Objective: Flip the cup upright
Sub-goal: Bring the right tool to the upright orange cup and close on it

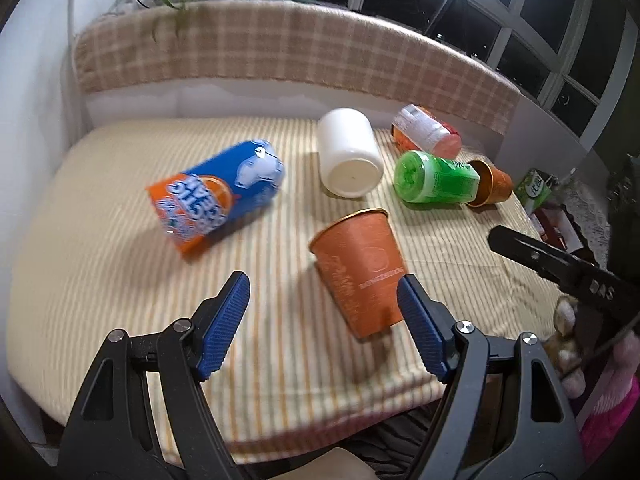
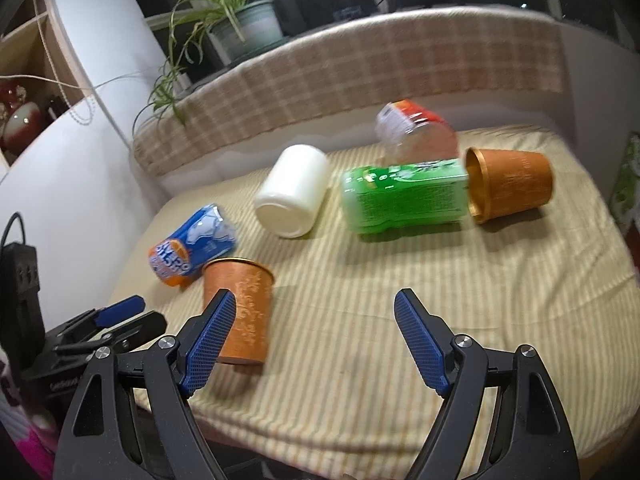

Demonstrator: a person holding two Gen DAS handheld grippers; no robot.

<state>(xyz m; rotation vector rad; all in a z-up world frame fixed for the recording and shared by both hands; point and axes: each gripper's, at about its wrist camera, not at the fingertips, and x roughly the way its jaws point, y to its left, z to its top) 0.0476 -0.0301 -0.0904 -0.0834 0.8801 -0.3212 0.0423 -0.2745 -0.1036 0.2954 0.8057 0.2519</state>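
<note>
An orange paper cup (image 1: 360,268) stands upright on the striped cloth, mouth up; it also shows in the right wrist view (image 2: 240,312). My left gripper (image 1: 324,304) is open and empty, its right pad close beside this cup. A second orange cup (image 2: 512,184) lies on its side at the far right, mouth toward a green bottle (image 2: 404,200); it shows in the left wrist view too (image 1: 492,184). My right gripper (image 2: 316,324) is open and empty above the cloth, well short of the lying cup.
A white cup (image 1: 350,152) lies on its side at the middle back. A blue and orange can (image 1: 220,192) lies at the left. A clear bottle with a red cap (image 1: 426,130) lies behind the green bottle (image 1: 436,176). A checked ledge (image 1: 280,48) borders the back.
</note>
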